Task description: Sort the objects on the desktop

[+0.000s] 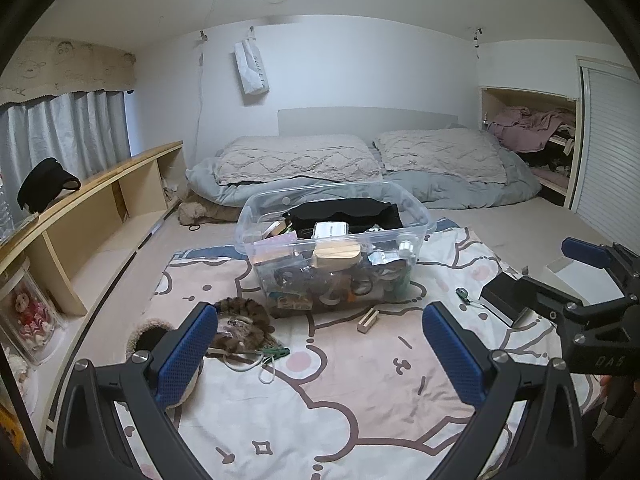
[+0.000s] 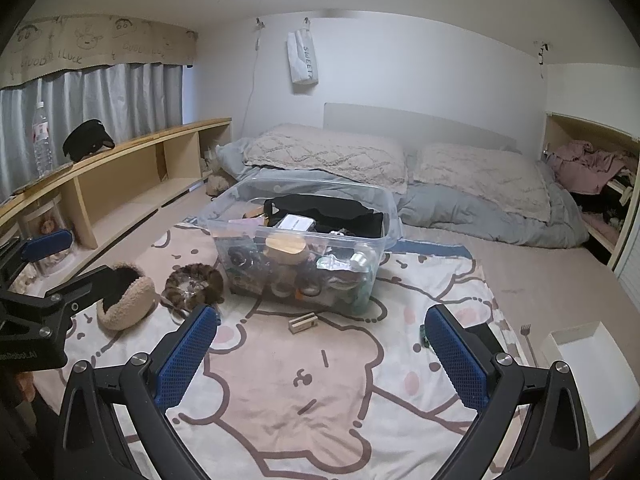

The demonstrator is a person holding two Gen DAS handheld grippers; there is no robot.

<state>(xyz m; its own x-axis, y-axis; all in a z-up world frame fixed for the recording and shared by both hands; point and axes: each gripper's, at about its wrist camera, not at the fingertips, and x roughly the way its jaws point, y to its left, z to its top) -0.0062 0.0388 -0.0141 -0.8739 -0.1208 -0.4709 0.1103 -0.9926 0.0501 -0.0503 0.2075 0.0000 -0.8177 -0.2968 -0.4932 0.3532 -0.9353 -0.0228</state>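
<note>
A clear plastic bin (image 1: 416, 216) (image 2: 224, 216) full of small items stands on a cartoon-print blanket (image 1: 340, 400) (image 2: 312, 380). A small wooden block (image 1: 368, 320) (image 2: 303, 323) lies in front of it. A furry brown scrunchie (image 1: 244, 312) (image 2: 195, 280) and a fleece earmuff (image 1: 148, 336) (image 2: 128, 304) lie to the left. My left gripper (image 1: 320, 344) is open and empty above the blanket, short of the block. My right gripper (image 2: 320, 340) is open and empty, also short of the block. A small green item (image 1: 463, 294) (image 2: 423, 336) lies right of the bin.
A black box (image 1: 500, 300) and a white open box (image 1: 576, 276) (image 2: 588, 364) sit at the right. A green clip and white cord (image 1: 272, 356) lie by the scrunchie. Pillows (image 1: 300, 160) lie behind the bin. A wooden shelf (image 1: 100, 200) (image 2: 140, 168) runs along the left.
</note>
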